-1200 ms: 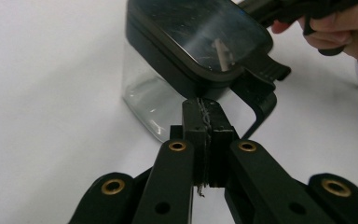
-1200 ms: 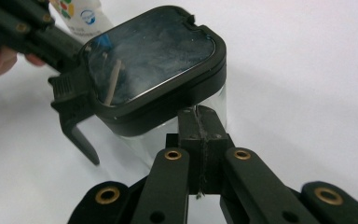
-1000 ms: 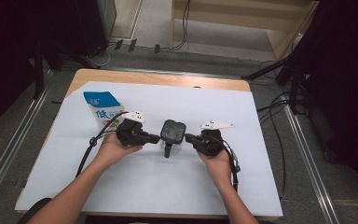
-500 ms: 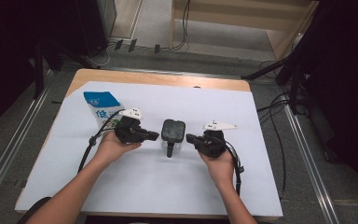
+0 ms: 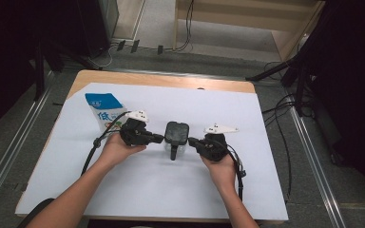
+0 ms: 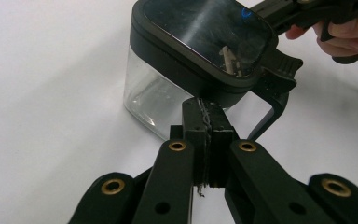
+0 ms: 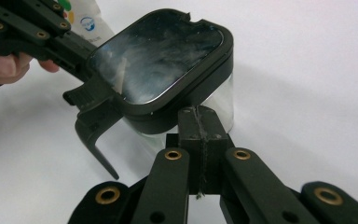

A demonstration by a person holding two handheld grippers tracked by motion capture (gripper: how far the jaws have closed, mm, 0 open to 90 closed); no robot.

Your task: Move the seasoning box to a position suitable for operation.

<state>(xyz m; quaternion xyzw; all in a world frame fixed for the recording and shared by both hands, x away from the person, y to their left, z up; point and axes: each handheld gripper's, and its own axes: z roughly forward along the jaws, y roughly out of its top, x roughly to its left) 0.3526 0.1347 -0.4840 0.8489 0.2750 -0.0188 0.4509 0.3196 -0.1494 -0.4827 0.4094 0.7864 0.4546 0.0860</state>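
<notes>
A clear glass jug with a black lid [image 5: 176, 132] stands mid-table, and its black handle [image 5: 173, 153] points toward the person. My left gripper [image 5: 160, 138] is shut, with its tips against the lid's left edge. In the left gripper view the closed jaws [image 6: 206, 112] touch the rim of the jug [image 6: 205, 42], beside its handle [image 6: 270, 112]. My right gripper [image 5: 193, 141] is also shut and its tips meet the lid's right side. In the right gripper view they [image 7: 197, 119] press under the rim of the jug [image 7: 158, 60]. Nothing sits between either pair of jaws.
A blue and white milk carton [image 5: 103, 109] lies on the white sheet [image 5: 171, 190] left of the left hand. The wooden table edge [image 5: 161, 80] runs along the back. Cables trail from both grippers. Dark stands and floor cables surround the table.
</notes>
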